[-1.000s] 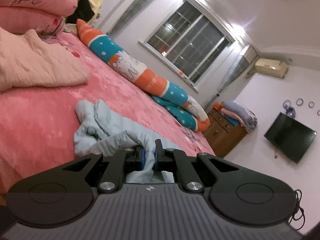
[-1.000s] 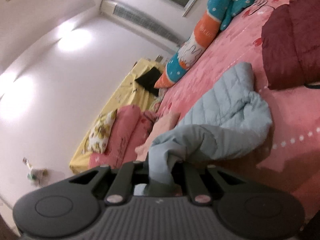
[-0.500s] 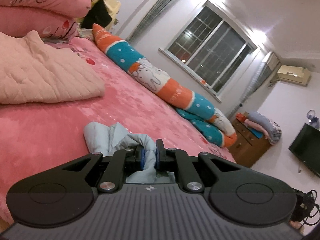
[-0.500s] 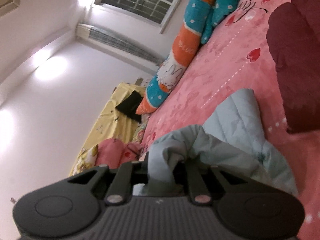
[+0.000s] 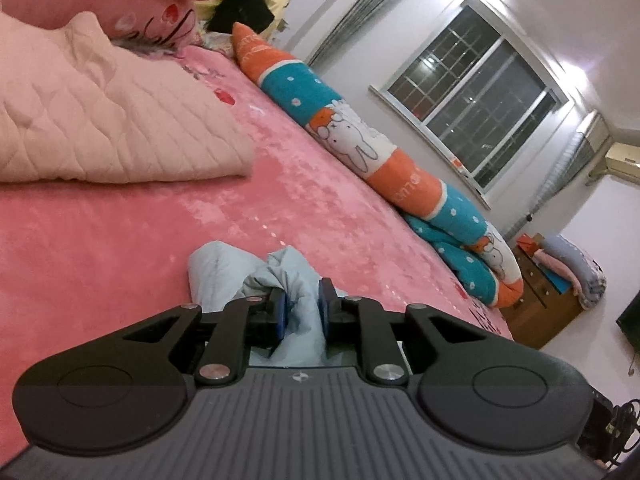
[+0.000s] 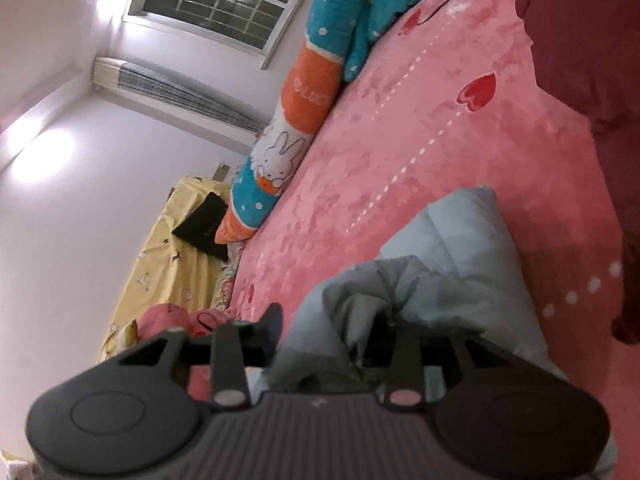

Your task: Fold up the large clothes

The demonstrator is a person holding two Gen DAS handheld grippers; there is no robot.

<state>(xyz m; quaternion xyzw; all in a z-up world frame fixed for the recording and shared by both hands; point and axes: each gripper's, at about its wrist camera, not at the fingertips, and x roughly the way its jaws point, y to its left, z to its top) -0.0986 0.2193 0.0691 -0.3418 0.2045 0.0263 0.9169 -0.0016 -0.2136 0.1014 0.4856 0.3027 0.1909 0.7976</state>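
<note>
- Left gripper (image 5: 301, 311): jaws opening, blue pads a narrow gap apart; a fold of the pale blue quilted garment (image 5: 298, 280) stands between them, and the cloth still fills most of the gap. Whether the pads still press on it cannot be told for sure; they look to have just parted from it.
- Right gripper (image 6: 326, 326): jaws opening and spread wider than the left's; bunched cloth of the same garment (image 6: 448, 264) sits between the fingers, slack, with the left finger (image 6: 272, 320) clear of the fabric.
- Pale blue quilted garment: lies crumpled on the pink bedspread (image 5: 120, 248), just ahead of both grippers; in the right wrist view a flat quilted panel spreads away from the bunched part toward the far side of the bed.
- Pink bedspread: plush, printed with red hearts (image 6: 478, 90) and white dotted lines.
- Folded peach quilted item (image 5: 100, 128): on the bedspread, well apart from the garment, to the upper left in the left wrist view.
- Dark maroon cloth (image 6: 580, 60): on the bedspread near the garment's far panel, at the right edge of the right wrist view.
- Long bolster pillow (image 5: 360, 148): orange, teal and white with a rabbit print, along the far edge of the bed below the window (image 5: 476, 92).
- Yellow sheet (image 6: 160, 264): beyond the bed's end, with a black item (image 6: 204, 224) on it.
</note>
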